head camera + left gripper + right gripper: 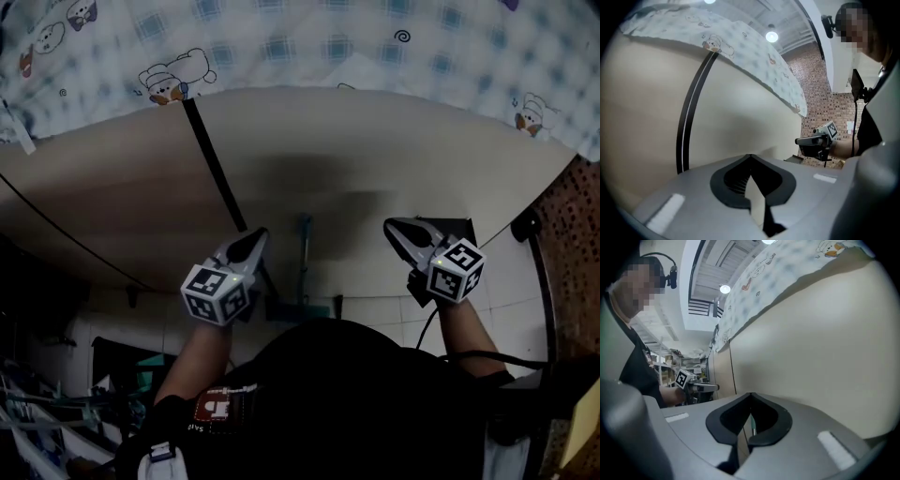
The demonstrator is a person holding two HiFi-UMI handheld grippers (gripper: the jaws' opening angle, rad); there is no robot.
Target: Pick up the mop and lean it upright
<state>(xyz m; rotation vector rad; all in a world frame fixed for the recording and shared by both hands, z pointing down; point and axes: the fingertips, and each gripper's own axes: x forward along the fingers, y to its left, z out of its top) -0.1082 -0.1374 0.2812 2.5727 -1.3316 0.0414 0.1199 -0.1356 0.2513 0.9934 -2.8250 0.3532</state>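
The mop stands against the beige wall panel (pixel 356 159). Its thin teal handle (pixel 305 251) rises between my two grippers, and its dark head (pixel 292 307) rests on the tiled floor. My left gripper (pixel 258 236) is raised to the left of the handle, apart from it. Its jaws are shut with nothing between them (pixel 750 156). To the right of the handle my right gripper (pixel 394 225) is also raised, jaws shut and empty (pixel 750 394). A sliver of the teal handle (pixel 753 426) shows beyond its jaws.
A checked cloth with cartoon ducks (pixel 375 42) hangs over the top of the panel. A black strip (pixel 214 164) runs down the panel at left. A brick wall (pixel 572 244) stands at right, a dark box (pixel 461 228) behind the right gripper, and cluttered shelves (pixel 56 412) at lower left.
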